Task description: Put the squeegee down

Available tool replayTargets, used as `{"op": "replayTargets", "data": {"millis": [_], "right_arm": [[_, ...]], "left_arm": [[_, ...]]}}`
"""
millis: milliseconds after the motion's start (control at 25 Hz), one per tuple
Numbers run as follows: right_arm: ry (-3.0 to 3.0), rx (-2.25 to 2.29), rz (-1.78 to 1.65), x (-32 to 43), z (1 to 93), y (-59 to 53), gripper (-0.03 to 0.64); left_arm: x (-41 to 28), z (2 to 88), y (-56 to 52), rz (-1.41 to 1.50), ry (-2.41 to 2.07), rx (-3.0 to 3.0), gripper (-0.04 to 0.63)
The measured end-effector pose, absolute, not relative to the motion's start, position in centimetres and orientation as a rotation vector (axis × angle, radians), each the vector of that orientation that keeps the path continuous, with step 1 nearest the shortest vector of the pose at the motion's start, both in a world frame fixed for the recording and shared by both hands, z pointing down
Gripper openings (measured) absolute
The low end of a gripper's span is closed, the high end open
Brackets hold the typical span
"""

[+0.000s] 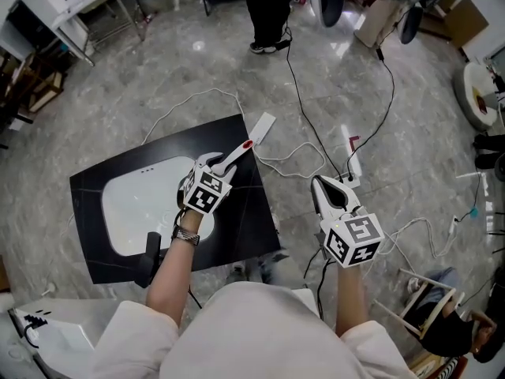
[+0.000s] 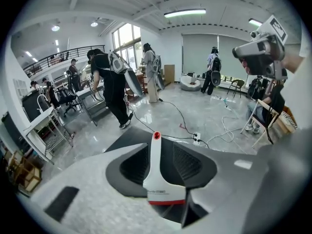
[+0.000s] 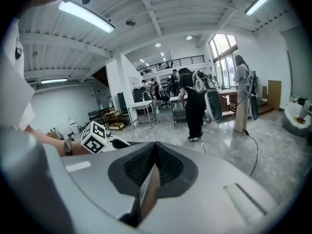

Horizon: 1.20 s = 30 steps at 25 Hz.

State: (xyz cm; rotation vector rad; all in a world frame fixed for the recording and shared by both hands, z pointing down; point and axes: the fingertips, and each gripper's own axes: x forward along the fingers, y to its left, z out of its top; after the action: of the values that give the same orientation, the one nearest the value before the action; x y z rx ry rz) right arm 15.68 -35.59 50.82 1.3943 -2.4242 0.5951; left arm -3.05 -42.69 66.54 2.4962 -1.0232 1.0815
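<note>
- Grey marble floor surrounds a black counter (image 1: 99, 184) with a white basin (image 1: 138, 208).
- Squeegee (image 2: 157, 172) sits untouched between the left gripper's (image 1: 215, 163) parted fingers, apparently lying near the counter's corner.
- Right gripper (image 1: 322, 186): fingers together, empty.
- Risk: a finger snagging the squeegee's head could drag it off the edge.

Grey polished marble floor (image 1: 158, 93), glossy, cables (image 1: 304, 93) strewn across. White ribbed ceiling (image 3: 161, 13), tube lights (image 2: 184, 13) on. Tall windows (image 2: 126, 35) on side wall, blind-covered window (image 2: 200, 50) at far end. Mezzanine railing (image 3: 170, 61) above. White tables (image 1: 79, 2) and wooden chair (image 1: 426, 298) at edges.
</note>
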Motion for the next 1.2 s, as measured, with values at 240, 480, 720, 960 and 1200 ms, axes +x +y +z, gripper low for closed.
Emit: {"op": "replayTargets", "data": {"millis": [240, 480, 720, 960, 1200], "right_arm": [[-2.48, 1.417, 0.562, 14.2, 48.1, -33.9, 0.008], [-2.528, 1.447, 0.504, 12.9, 45.0, -32.0, 0.008], [-2.55, 1.467, 0.424, 11.6, 42.3, -29.5, 0.008], [-2.574, 1.485, 0.364, 10.4, 40.1, -26.8, 0.008], [-2.588, 1.486, 0.287, 8.9, 38.0, -24.7, 0.008]], "left_arm": [[-2.3, 60.3, -40.3, 0.899, -0.997, 2.635, 0.052], [-2.7, 55.0, -37.7, 0.77, -1.006, 2.727, 0.006], [-3.5, 51.1, -34.8, 0.704, -1.029, 2.779, 0.006], [-4.8, 47.4, -32.0, 0.674, -1.064, 2.853, 0.006], [-5.7, 43.3, -29.4, 0.614, -1.101, 2.926, 0.006]]}}
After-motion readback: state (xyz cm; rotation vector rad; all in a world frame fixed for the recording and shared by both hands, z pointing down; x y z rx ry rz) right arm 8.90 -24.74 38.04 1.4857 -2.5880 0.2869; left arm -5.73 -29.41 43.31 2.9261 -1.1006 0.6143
